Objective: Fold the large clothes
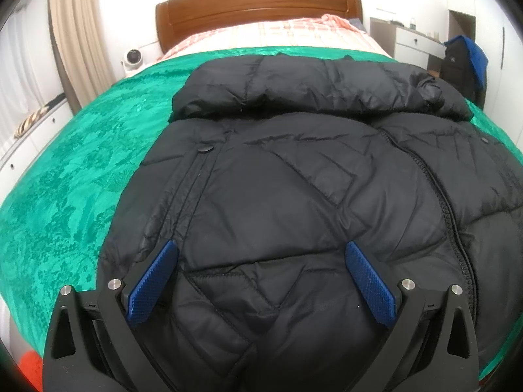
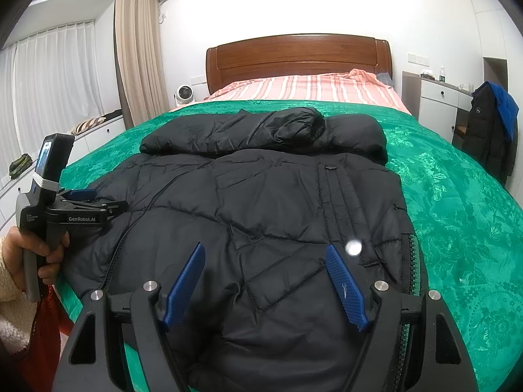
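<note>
Both hand-held grippers (image 1: pixel 260 277) (image 2: pixel 264 281) agape over jacket (image 1: pixel 310 196)

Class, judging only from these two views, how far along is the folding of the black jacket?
Done: the black puffer jacket lies on the green bedspread, sleeves apparently folded across its upper part. In hand: nothing; the left tool and right tool are open above its hem. Left: folding the body.

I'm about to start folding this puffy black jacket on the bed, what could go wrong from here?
The black puffer jacket is thick and slick, so the open right gripper or left gripper may pinch only the top layer and slip. Its open zipper could snag. Dragging the jacket may bunch the green bedspread.
</note>
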`<state>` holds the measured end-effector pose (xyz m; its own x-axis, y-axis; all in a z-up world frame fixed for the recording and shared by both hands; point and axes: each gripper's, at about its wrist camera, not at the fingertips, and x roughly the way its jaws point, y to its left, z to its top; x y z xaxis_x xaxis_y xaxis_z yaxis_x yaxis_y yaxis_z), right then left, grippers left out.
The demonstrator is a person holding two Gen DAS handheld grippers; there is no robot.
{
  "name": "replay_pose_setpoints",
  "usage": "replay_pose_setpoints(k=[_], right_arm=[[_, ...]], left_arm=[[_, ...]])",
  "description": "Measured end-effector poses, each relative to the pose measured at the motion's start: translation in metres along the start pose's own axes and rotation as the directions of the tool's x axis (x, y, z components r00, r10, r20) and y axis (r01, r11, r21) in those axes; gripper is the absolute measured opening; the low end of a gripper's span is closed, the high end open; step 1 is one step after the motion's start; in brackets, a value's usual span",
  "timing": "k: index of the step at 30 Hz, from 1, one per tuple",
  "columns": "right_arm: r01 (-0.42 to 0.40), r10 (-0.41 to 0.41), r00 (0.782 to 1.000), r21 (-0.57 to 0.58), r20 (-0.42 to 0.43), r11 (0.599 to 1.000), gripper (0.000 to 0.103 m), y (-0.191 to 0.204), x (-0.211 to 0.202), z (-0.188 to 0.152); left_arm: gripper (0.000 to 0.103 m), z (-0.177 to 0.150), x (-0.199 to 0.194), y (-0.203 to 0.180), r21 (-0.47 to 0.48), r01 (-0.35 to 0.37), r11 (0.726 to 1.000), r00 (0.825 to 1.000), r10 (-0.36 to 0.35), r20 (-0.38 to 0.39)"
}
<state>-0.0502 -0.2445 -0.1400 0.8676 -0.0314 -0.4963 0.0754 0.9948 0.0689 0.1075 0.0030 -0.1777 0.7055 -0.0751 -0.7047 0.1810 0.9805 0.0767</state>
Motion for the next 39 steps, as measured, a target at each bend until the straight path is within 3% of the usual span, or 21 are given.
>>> replay_pose_setpoints(k=[39], right_arm=[[0.0, 0.0, 1.0, 0.009, -0.011, 1.0, 0.076, -0.0034, 0.0033, -0.0006]], left_arm=[[0.103, 0.0015, -0.0049, 0.0076, 0.005, -0.013, 1.0, 1.0, 0.014, -0.023]])
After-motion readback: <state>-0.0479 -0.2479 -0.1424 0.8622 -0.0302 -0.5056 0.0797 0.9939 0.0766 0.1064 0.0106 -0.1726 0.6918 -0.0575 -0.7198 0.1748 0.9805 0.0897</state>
